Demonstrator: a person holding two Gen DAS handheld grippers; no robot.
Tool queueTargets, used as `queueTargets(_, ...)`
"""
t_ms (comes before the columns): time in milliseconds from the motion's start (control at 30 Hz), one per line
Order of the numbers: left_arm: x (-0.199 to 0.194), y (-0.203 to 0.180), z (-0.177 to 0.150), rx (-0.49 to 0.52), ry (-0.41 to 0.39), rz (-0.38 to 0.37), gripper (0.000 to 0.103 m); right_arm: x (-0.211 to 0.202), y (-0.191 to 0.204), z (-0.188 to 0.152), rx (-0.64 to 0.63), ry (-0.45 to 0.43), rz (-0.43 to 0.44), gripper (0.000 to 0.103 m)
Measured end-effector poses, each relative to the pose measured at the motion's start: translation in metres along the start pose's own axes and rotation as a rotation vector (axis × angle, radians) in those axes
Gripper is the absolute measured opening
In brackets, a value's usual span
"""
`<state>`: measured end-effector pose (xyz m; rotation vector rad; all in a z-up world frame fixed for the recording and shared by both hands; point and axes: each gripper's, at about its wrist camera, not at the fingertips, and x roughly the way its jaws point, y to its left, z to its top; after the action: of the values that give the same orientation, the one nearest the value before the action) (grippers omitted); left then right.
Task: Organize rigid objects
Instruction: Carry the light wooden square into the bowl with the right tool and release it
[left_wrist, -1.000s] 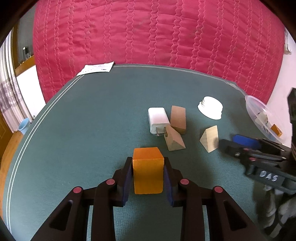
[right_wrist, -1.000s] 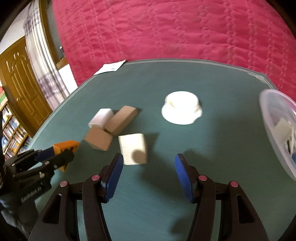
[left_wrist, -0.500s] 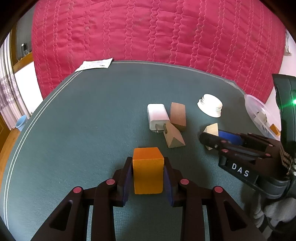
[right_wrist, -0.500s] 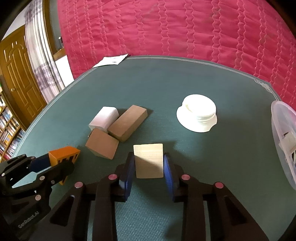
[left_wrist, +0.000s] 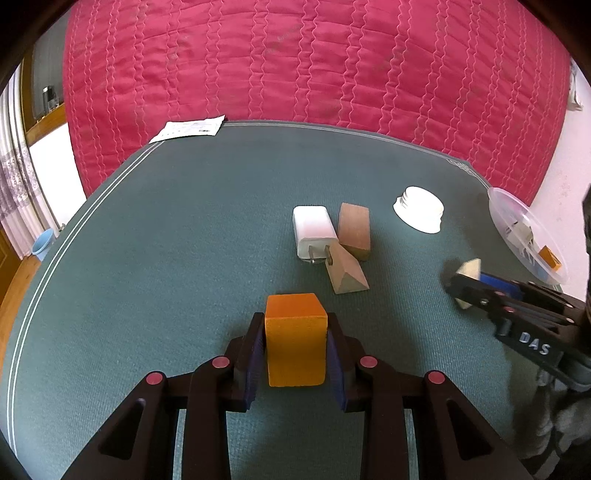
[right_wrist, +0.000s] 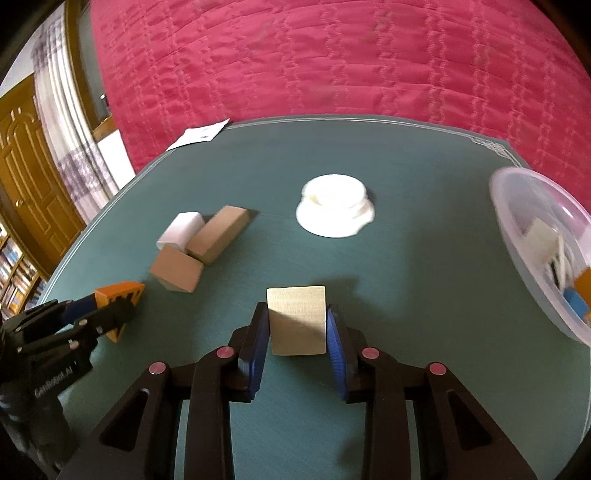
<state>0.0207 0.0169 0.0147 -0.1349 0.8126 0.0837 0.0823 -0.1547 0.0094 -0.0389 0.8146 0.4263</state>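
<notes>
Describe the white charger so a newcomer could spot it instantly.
On the green table, look mid-surface at the tight cluster of three items. The white charger lies on the cluster's left, touching the brown rectangular block and the brown wedge. It alone is glossy white with rounded corners and two metal prongs.

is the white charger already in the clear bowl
No, the charger lies on the table beside the brown blocks, apart from the bowl.
</notes>
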Motion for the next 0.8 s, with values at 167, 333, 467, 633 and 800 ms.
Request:
queueTargets(167, 0.000, -0.001, -0.001, 0.006, -0.003, 0.004, 0.032, -0.017, -0.024, -0.005, 0.058, -0.025, -0.028, 0.031)
queueTargets(333, -0.001, -0.003, 0.000, 0.010, -0.002, 0.008, 0.032, -0.039, -0.054, -0.008, 0.120, -0.067, -0.074, 0.031)
queueTargets(467, -0.002, -0.005, 0.000, 0.017, -0.001, 0.009, 0.032, -0.052, -0.079, -0.009, 0.174, -0.095, -0.110, 0.031)
queueTargets(633, -0.003, -0.014, -0.001, 0.036, 0.002, 0.006, 0.032, -0.069, -0.109, -0.008, 0.240, -0.138, -0.159, 0.031)
queueTargets(800, -0.006, -0.023, 0.000, 0.054, -0.001, 0.001, 0.032, -0.086, -0.138, -0.003, 0.288, -0.191, -0.231, 0.031)
